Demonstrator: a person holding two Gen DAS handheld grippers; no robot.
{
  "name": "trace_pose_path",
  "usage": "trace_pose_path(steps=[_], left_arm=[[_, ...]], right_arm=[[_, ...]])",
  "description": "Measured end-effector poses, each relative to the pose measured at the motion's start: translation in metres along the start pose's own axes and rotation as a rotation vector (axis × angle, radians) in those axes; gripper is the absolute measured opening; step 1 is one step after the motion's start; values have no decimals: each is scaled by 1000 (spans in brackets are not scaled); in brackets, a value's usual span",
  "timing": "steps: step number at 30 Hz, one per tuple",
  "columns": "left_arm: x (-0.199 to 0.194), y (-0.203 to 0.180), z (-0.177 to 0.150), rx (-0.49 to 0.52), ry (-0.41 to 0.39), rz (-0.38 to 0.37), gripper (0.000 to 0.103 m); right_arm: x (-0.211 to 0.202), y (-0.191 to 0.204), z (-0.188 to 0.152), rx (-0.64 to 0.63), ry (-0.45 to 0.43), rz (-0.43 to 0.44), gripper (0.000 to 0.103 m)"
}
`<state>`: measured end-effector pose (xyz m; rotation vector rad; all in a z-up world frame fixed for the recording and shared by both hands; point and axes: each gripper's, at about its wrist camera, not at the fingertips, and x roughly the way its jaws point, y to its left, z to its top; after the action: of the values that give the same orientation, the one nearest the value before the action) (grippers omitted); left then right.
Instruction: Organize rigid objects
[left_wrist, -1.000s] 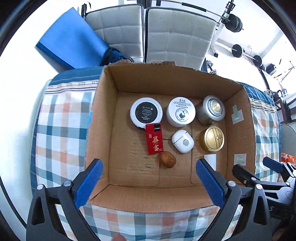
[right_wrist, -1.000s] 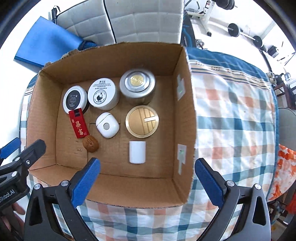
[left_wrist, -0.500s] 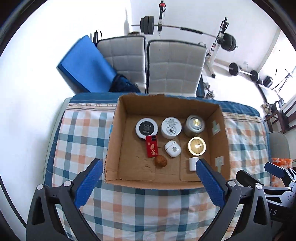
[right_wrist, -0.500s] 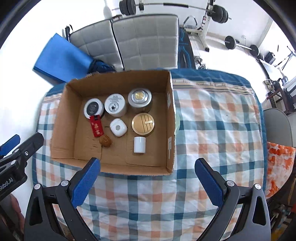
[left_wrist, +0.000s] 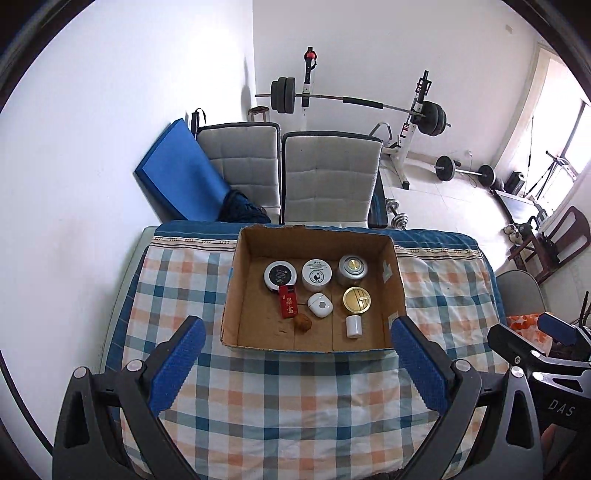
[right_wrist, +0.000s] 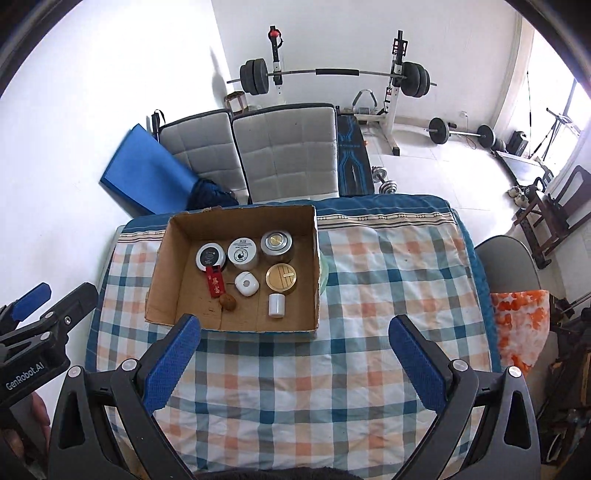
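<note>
An open cardboard box stands on the checked tablecloth. Inside lie a black-lidded jar, a white jar, a silver tin, a gold-lidded tin, a white case, a red packet, a brown nut and a small white cylinder. My left gripper is open and empty, high above the table's near side. My right gripper is open and empty too, right of the box.
The checked cloth covers the table. Two grey padded chairs and a blue mat stand behind it. A barbell rack and weights are at the back. A chair with orange cloth is on the right.
Both grippers have pulled up and back from over the box, so the whole table and the room now show. The objects in the box have not moved.
</note>
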<state>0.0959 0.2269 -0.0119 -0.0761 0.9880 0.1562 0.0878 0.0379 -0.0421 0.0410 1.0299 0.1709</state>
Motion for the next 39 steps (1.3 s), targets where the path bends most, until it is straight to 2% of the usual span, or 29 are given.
trace_pose_path(steps=[6, 14, 39], left_arm=[[-26, -3, -11, 22, -17, -6, 103], [-48, -10, -26, 44, -38, -14, 103], [-56, -11, -31, 34, -56, -16, 103]], right_arm=[[-36, -1, -16, 3, -37, -12, 103], [-61, -7, -32, 14, -75, -66, 103], [-77, -13, -39, 12, -103, -104, 103]])
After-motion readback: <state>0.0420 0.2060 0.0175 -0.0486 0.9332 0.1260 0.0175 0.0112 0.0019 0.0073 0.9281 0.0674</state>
